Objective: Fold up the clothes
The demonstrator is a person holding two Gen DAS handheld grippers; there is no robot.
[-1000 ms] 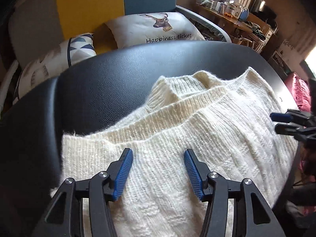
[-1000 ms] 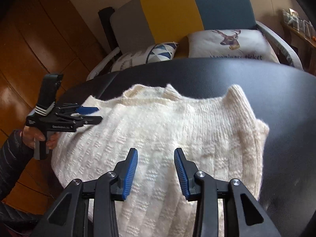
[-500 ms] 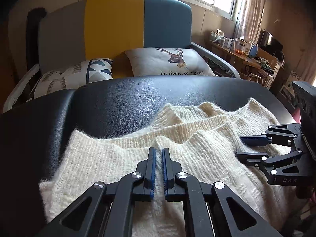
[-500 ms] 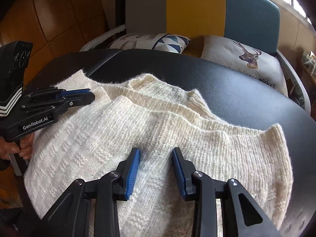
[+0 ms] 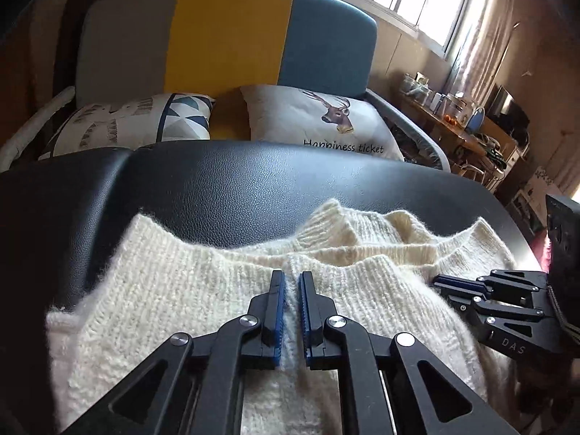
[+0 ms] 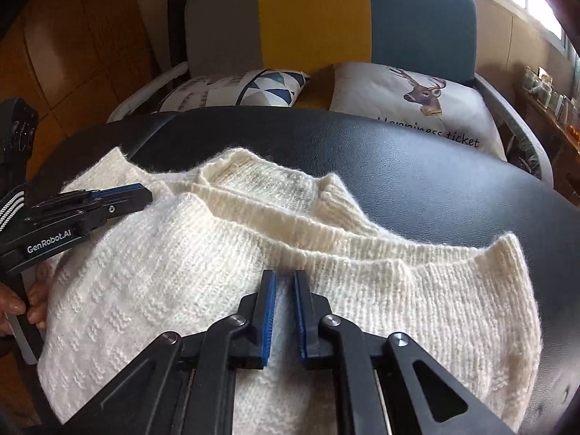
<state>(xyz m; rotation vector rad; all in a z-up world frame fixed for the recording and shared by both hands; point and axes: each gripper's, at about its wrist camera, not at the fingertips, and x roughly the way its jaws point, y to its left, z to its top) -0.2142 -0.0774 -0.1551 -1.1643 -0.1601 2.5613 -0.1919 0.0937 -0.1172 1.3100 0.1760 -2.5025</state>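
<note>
Cream knit sweater (image 5: 188, 290): left gripper (image 5: 291, 311) and right gripper (image 6: 284, 311), jaws open a second ago, have just closed, each pinching a fabric ridge; lifting can begin.

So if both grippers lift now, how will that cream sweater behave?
Likely floppy: the sweater already lies in soft layered folds, so the part between the left gripper and right gripper should sag. Probably not slippery in the grip: fuzzy knit is pinched between the ribbed blue pads. It may slide readily across the smooth black tabletop.
</note>
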